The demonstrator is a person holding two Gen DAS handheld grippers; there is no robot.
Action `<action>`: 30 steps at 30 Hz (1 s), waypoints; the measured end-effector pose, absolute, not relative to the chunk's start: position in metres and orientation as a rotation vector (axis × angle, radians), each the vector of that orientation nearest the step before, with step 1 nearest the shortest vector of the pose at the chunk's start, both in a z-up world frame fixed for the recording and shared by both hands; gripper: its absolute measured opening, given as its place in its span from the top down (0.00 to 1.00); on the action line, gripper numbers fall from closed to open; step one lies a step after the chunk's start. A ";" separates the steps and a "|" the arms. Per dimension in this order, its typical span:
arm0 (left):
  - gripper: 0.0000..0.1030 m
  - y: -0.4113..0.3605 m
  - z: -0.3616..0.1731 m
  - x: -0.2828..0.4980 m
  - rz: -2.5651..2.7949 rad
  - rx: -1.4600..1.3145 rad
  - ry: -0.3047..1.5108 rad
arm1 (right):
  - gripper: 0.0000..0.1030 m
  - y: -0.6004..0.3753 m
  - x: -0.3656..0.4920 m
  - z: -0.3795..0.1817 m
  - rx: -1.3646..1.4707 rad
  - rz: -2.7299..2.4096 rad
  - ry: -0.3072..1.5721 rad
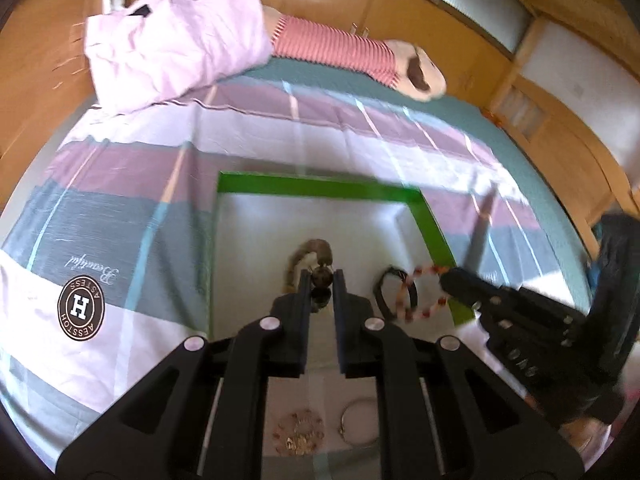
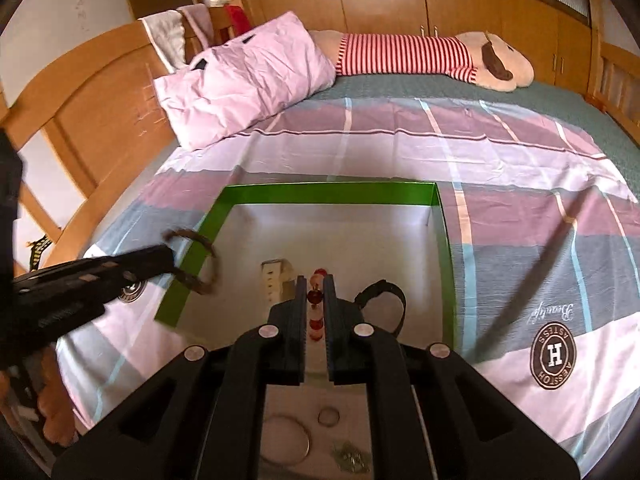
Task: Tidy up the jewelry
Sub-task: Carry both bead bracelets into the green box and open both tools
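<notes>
The left gripper [image 1: 322, 280] pinches a brown bead bracelet [image 1: 308, 256] and the right gripper [image 2: 315, 292] a red one [image 2: 315, 300]; both look light, floppy, best held by single beads.

My left matte black plastic two-finger gripper [image 1: 322, 280] had flat, ribbed-edged jaws on angular arms with triangular cut-outs, pinned by round silver rivets. My right black plastic gripper [image 2: 315, 286] matched it, with the same four silver rivets. Seen side-on, each showed small pale screw heads along its body.
</notes>
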State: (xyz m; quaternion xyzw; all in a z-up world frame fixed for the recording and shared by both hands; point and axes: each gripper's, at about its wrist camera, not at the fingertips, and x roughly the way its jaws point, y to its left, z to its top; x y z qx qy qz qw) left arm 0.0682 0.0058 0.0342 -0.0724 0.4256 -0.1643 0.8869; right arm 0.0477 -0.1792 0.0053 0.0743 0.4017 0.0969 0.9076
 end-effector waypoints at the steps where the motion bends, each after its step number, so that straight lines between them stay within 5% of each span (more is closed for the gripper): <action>1: 0.90 0.008 0.035 0.069 -0.318 -0.149 0.877 | 0.93 -0.177 0.050 0.003 0.157 0.193 0.828; 16: 0.88 0.009 0.001 0.084 -0.187 -0.044 0.996 | 0.89 -0.160 0.062 -0.022 0.087 0.161 0.875; 19: 0.70 0.009 -0.003 0.084 -0.165 -0.030 1.005 | 0.58 -0.165 0.057 -0.018 0.109 0.158 0.863; 30: 0.42 -0.007 0.014 0.047 -0.279 -0.043 0.981 | 0.48 -0.167 0.005 -0.017 0.107 0.279 0.944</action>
